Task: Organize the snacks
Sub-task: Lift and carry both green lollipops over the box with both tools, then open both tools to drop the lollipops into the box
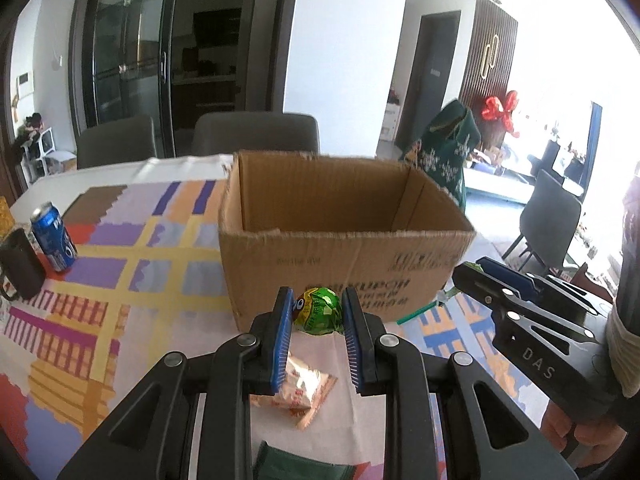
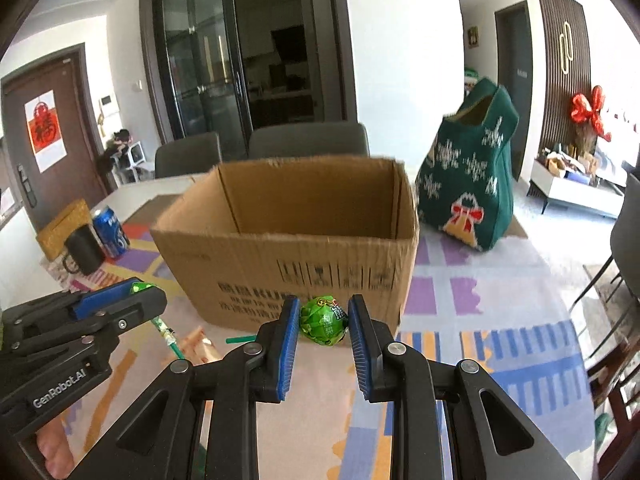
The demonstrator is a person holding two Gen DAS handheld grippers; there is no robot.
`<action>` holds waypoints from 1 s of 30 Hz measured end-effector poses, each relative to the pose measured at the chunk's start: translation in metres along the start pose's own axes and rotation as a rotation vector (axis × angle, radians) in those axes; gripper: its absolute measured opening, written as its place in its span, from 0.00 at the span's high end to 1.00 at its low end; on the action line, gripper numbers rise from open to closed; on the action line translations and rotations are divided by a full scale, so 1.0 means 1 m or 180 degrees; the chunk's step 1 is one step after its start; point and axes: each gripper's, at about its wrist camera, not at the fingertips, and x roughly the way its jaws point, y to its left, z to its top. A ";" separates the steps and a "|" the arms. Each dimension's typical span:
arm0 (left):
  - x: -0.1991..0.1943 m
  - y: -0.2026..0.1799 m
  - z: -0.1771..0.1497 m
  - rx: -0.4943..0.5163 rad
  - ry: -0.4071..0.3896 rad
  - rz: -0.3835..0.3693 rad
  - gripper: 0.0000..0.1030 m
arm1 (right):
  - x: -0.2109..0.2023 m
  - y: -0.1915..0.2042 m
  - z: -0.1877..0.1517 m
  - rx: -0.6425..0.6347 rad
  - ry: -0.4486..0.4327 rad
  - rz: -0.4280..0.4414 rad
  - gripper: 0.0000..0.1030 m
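An open cardboard box (image 1: 336, 248) stands on the patterned tablecloth; it also shows in the right wrist view (image 2: 296, 256). My left gripper (image 1: 316, 320) is shut on a green lollipop (image 1: 318, 311). My right gripper (image 2: 324, 322) is shut on a second green lollipop (image 2: 324, 320). Both are held in front of the box's near wall. In the right wrist view the left gripper (image 2: 144, 296) shows green wrapper at its tip and a stick hanging below. In the left wrist view the right gripper (image 1: 476, 276) reaches in from the right.
A pale snack packet (image 1: 298, 388) lies on the tablecloth (image 1: 120, 280) below my left gripper. A blue can (image 1: 54, 236) and a black mug (image 1: 20, 264) stand at the left. A green knitted bag (image 2: 472, 172) stands right of the box. Grey chairs (image 1: 256, 132) stand behind the table.
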 end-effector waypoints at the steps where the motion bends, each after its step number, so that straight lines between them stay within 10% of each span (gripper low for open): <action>1: -0.002 0.002 0.003 0.0002 -0.0031 0.0004 0.76 | -0.003 0.001 0.003 -0.0005 -0.0031 -0.0004 0.75; 14: -0.013 0.011 0.053 0.0109 -0.0371 0.0099 0.76 | -0.015 0.009 0.047 -0.0041 -0.0315 -0.0006 0.75; 30: 0.037 0.022 0.098 0.0203 -0.0209 0.0103 0.76 | 0.025 0.005 0.087 -0.0092 -0.0266 -0.0121 0.75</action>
